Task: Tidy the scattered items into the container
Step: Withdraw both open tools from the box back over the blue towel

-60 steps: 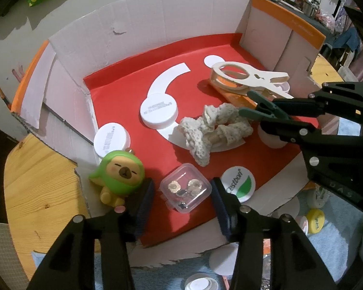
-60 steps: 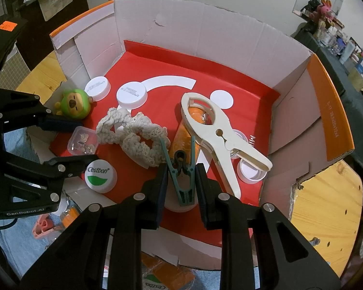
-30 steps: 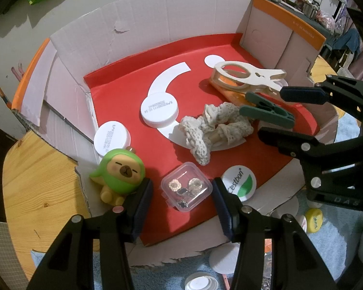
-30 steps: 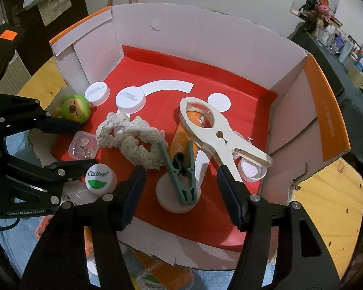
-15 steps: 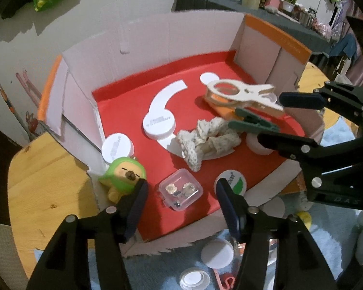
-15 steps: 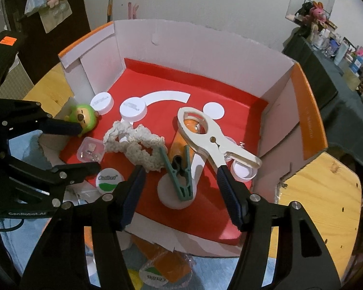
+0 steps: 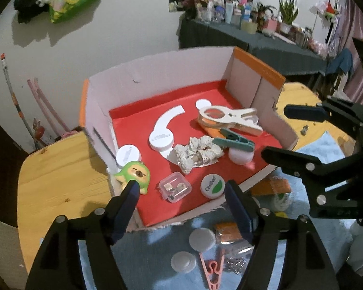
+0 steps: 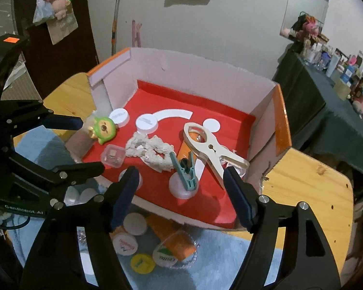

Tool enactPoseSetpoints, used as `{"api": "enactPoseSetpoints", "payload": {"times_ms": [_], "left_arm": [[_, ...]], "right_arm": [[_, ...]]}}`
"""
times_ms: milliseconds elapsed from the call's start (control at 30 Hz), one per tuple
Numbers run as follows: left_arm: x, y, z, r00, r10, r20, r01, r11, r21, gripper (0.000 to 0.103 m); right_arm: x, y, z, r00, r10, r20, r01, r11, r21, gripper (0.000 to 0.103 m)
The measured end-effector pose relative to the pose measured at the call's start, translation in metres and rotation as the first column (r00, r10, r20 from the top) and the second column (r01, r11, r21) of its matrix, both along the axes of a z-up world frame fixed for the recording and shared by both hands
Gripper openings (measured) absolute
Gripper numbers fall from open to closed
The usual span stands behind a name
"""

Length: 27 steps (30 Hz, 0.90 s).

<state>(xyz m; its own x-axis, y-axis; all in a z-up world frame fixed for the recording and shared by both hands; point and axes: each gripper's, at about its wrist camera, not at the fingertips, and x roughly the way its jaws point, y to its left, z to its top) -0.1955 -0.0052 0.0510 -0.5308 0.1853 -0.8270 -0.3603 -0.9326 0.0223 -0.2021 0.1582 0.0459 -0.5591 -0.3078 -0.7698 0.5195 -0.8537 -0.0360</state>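
Observation:
The cardboard box (image 7: pixel 157 84) with a red floor holds a green clip (image 7: pixel 234 141) lying on a white lid (image 7: pixel 240 155), a lace scrunchie (image 7: pixel 197 151), a big cream clamp (image 7: pixel 230 118), a clear case (image 7: pixel 174 186) and a green toy (image 7: pixel 133 172). My left gripper (image 7: pixel 181 186) hovers above the box's near edge, its jaws opening and gripping nothing. My right gripper (image 8: pixel 180 172) is raised over the green clip (image 8: pixel 185 171), its jaws also opening and empty. Each gripper shows in the other's view: the right gripper (image 7: pixel 275 132) and the left gripper (image 8: pixel 92 145).
On the blue cloth in front of the box lie white lids (image 7: pixel 202 240), a pink clip (image 7: pixel 214 270), an orange packet (image 8: pixel 171 236), a yellow lid (image 8: pixel 142 263) and printed lids (image 8: pixel 125 241). The wooden table (image 8: pixel 314 193) extends on both sides. A cluttered dark shelf stands behind.
Both grippers have pulled back and up from the box, and their jaws have spread wider. The green clip, held by the right gripper two seconds ago, now lies on the white lid.

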Motion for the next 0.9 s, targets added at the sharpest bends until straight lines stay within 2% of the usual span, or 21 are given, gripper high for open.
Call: {"api": "enactPoseSetpoints", "payload": {"times_ms": [233, 433, 567, 700, 900], "left_arm": [[0.028, 0.005, 0.011, 0.997, 0.045, -0.066, -0.042, 0.998, 0.048, 0.089], [0.055, -0.001, 0.015, 0.992, 0.079, -0.098, -0.071, 0.994, 0.084, 0.094], [0.074, 0.004, 0.008, 0.990, 0.084, -0.113, -0.076, 0.994, 0.073, 0.095], [0.086, 0.012, -0.006, 0.995, 0.055, -0.085, -0.047, 0.995, 0.087, 0.097], [0.095, 0.021, -0.035, 0.998, 0.039, -0.040, -0.036, 0.997, 0.072, 0.097]], "right_arm": [[0.030, 0.007, 0.014, 0.999, -0.003, -0.050, 0.001, 1.000, -0.024, 0.078], [0.057, 0.012, 0.018, 0.997, -0.004, -0.077, 0.001, 0.999, -0.040, 0.079], [0.074, 0.015, 0.012, 0.997, -0.008, -0.079, 0.005, 0.999, -0.045, 0.079], [0.086, 0.019, 0.000, 0.998, -0.015, -0.060, 0.012, 0.999, -0.050, 0.079], [0.099, 0.020, -0.029, 1.000, -0.022, -0.008, 0.022, 0.999, -0.034, 0.079]]}}
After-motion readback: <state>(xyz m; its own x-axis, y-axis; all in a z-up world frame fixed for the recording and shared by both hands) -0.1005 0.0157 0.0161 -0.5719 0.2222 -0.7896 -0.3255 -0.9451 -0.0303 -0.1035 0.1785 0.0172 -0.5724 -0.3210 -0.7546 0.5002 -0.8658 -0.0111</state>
